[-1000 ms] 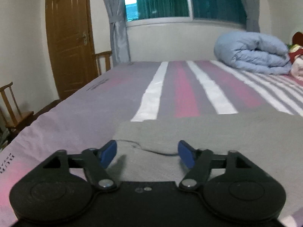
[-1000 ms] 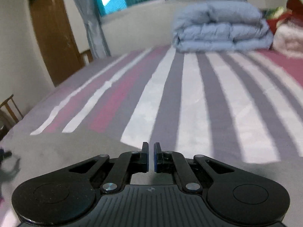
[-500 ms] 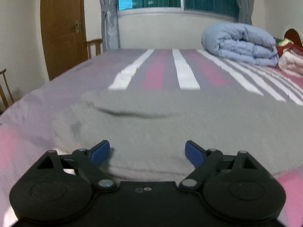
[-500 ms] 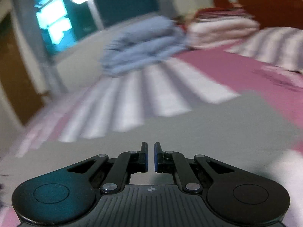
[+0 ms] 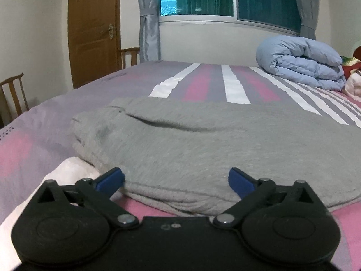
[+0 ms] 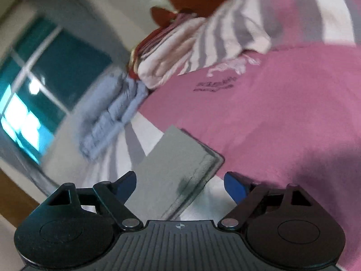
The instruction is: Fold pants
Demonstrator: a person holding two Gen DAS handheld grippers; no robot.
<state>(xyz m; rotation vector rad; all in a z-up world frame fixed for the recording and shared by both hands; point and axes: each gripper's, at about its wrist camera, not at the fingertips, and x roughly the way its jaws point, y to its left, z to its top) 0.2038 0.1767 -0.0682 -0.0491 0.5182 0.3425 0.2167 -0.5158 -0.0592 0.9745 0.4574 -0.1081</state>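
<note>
Grey pants [image 5: 203, 144] lie flat across the striped bed, with the waist end near the left wrist camera. My left gripper [image 5: 176, 180] hovers at the near folded edge, its jaws opening wide with the fabric edge between the blue fingertips [image 5: 110, 179], not pressed. In the tilted right wrist view, the leg end of the pants [image 6: 178, 164] shows its hem. My right gripper [image 6: 180, 184] is at that end, jaws opening, the hem corner lying between them without being pinched.
A folded blue duvet [image 5: 302, 63] and a stack of blankets [image 6: 171, 52] sit at the far side of the bed. Wooden chairs [image 5: 13, 97] and a brown door [image 5: 92, 29] stand to the left. A window with grey curtains [image 5: 149, 18] is behind.
My left gripper slid along the pants toward the waist end and spread its jaws wider. My right gripper swept far to the leg end, rolled strongly, and went from shut to open.
</note>
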